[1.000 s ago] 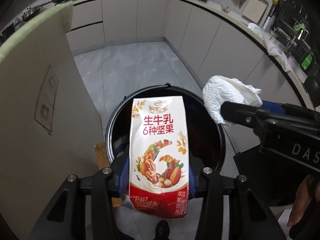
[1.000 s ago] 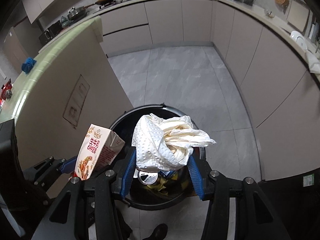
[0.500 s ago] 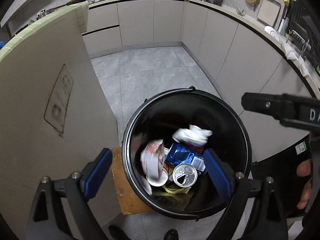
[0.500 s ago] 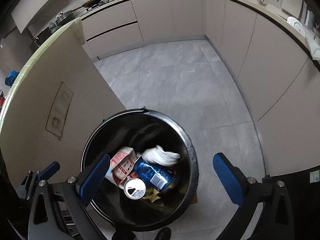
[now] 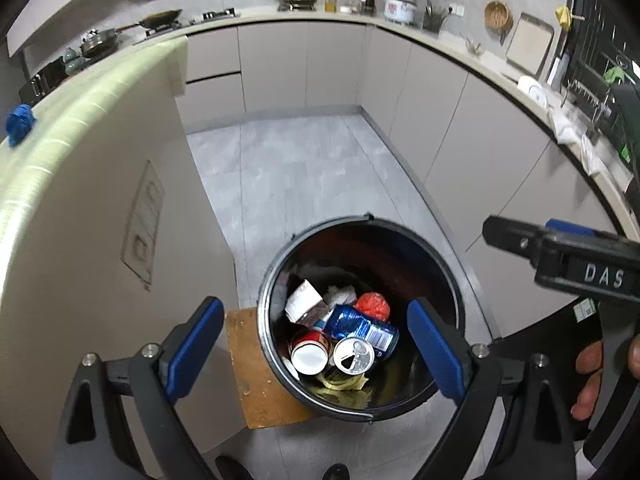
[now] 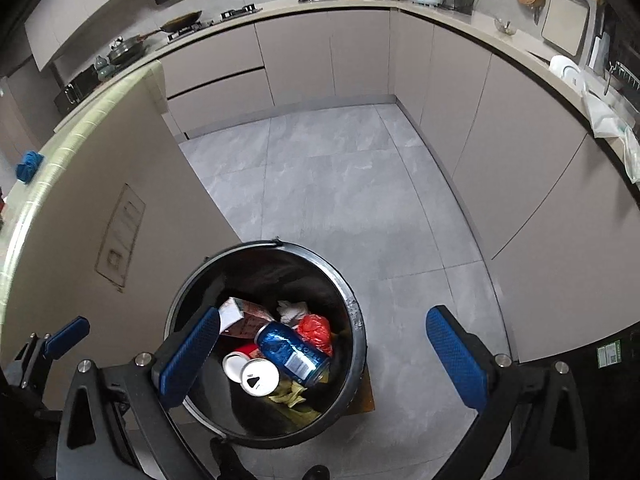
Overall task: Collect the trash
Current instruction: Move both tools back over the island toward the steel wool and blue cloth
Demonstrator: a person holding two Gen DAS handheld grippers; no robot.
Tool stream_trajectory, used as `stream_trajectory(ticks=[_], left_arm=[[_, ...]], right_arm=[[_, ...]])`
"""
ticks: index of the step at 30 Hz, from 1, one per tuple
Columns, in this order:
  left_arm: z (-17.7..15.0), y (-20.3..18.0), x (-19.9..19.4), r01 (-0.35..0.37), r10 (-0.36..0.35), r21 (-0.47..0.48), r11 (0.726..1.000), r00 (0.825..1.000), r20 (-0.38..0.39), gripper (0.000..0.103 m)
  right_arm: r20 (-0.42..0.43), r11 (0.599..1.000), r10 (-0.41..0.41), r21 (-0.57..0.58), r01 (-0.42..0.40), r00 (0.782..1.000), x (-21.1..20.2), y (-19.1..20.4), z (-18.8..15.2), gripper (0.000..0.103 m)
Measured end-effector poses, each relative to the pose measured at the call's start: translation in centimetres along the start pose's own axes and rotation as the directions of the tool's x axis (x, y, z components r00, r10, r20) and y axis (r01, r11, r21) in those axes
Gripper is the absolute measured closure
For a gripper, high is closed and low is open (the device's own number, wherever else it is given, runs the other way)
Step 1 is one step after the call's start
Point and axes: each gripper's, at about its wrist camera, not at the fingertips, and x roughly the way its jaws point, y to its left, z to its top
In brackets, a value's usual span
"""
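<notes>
Black round trash bin (image 5: pixel 448 280) on grey tile floor, holding milk carton (image 5: pixel 303 301), crushed blue can (image 5: pixel 360 326), red bag, white wad. Left gripper (image 5: pixel 316 344) and right gripper (image 6: pixel 324 356) above bin, jaws wide, empty.

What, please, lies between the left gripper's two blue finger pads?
Nothing is held there: in the left wrist view the open left gripper frames the round black trash bin, whose rubbish lies below.

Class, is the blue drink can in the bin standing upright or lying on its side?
On its side: the blue can lies across other trash inside the bin.
</notes>
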Motion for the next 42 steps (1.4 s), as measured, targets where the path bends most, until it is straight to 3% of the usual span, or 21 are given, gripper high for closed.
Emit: stream_trajectory(ticks=[13, 22, 29, 42], left_arm=[[0.3, 1.4, -4.9, 0.004, -0.002, -0.036, 0.999, 0.999, 0.049, 0.009], [0.5, 3.1, -8.8, -0.013, 0.021, -0.066, 0.998, 0.993, 0.119, 0.009], [0.7, 7.6, -11.1, -0.076, 0.100, -0.151, 0.986, 0.982, 0.158, 0.009], [-0.5, 17.4, -14.1, -0.173, 0.231, -0.291, 0.941, 0.956, 0.180, 0.009]], right_arm=[[0.080, 0.998, 0.000, -0.056, 0.005, 0.997, -6.1, 3.4, 0.5, 0.000], [0.123, 0.994, 0.052, -0.103, -0.040, 0.991, -9.0, 5.9, 1.6, 0.000], [0.137, 0.983, 0.114, -0.161, -0.091, 0.984, -9.9, 9.8, 2.8, 0.000], [0.138, 0.936, 0.211, -0.314, -0.159, 0.968, -10.5, 20.5, 3.8, 0.000]])
